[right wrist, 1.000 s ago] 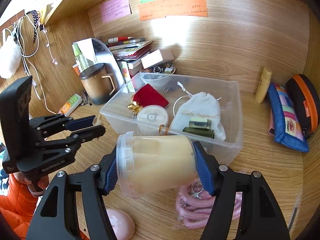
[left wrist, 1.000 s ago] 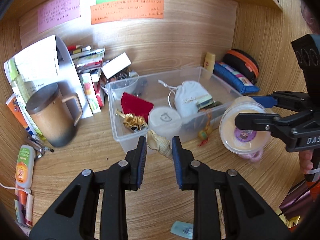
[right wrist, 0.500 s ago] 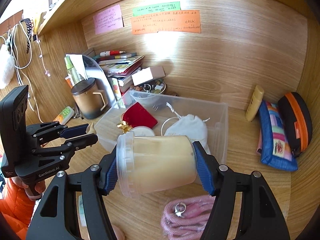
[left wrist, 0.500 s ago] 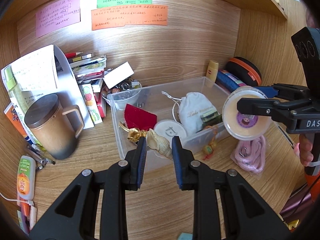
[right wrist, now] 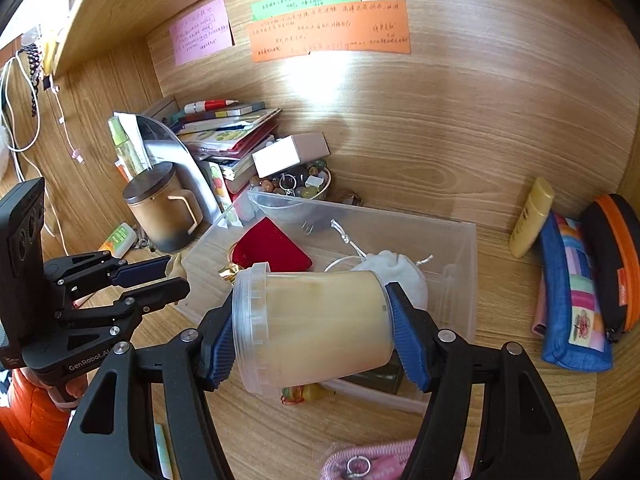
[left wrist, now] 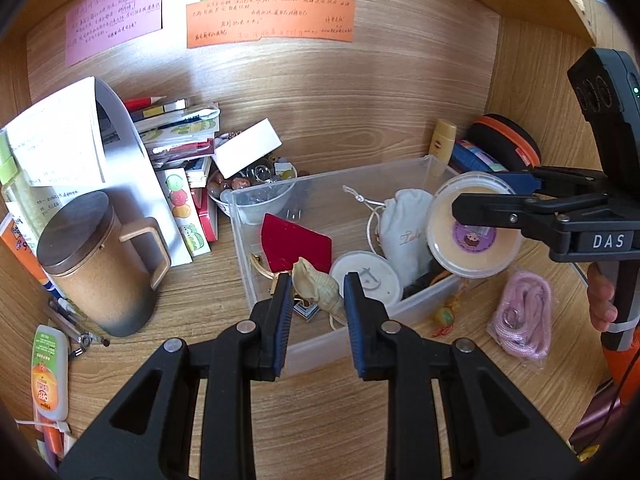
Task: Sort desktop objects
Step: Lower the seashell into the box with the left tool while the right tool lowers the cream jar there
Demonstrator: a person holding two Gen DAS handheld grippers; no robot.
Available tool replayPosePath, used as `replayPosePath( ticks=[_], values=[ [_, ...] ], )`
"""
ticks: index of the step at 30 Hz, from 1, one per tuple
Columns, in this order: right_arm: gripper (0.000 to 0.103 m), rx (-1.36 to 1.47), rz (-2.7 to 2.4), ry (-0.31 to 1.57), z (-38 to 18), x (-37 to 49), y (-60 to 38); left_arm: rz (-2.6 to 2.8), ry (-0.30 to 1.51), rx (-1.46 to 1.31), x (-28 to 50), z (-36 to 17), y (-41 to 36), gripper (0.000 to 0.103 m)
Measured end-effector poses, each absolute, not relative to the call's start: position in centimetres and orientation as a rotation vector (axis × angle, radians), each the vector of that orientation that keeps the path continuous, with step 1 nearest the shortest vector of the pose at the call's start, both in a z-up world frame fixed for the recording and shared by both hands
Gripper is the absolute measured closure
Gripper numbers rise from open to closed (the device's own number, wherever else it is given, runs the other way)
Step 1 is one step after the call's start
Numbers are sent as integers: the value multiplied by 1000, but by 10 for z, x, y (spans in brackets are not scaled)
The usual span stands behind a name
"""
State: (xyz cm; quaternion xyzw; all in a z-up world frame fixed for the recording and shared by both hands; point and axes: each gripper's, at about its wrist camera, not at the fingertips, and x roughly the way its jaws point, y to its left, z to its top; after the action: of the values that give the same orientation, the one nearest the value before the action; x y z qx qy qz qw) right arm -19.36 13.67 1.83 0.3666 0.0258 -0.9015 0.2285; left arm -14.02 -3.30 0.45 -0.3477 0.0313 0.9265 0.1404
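cream-filled jar lies sideways, lid leftward, clamped in right claw; left claw grips seashell.

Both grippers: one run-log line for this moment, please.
left gripper: shut on seashell | right gripper: shut on plastic jar, sideways | both above clear bin | pink cord: on desk

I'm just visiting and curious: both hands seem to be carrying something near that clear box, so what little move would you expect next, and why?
Probably a short lowering of the right gripper into the clear bin, then letting go. It grips the cream jar sideways above the bin's near wall, and the left gripper likewise holds a seashell over the bin.
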Motion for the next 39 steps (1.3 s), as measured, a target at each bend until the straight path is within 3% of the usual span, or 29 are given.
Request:
replayPosePath(
  ticks=[19, 31, 36, 39],
  values=[
    [40, 1076, -2464, 142, -9, -228, 120, 2633, 71, -1071, -174, -22, -36, 78],
    [40, 1023, -2538, 371, -17, -224, 103, 2665, 141, -1061, -176, -26, -29, 78],
    [39, 1018, -2545, 437, -19, -220, 101, 2661, 124, -1062, -177, -26, -32, 76],
    [37, 1044, -2536, 449, -22, -219, 103, 2647, 108, -1061, -176, -25, -31, 69]
  ],
)
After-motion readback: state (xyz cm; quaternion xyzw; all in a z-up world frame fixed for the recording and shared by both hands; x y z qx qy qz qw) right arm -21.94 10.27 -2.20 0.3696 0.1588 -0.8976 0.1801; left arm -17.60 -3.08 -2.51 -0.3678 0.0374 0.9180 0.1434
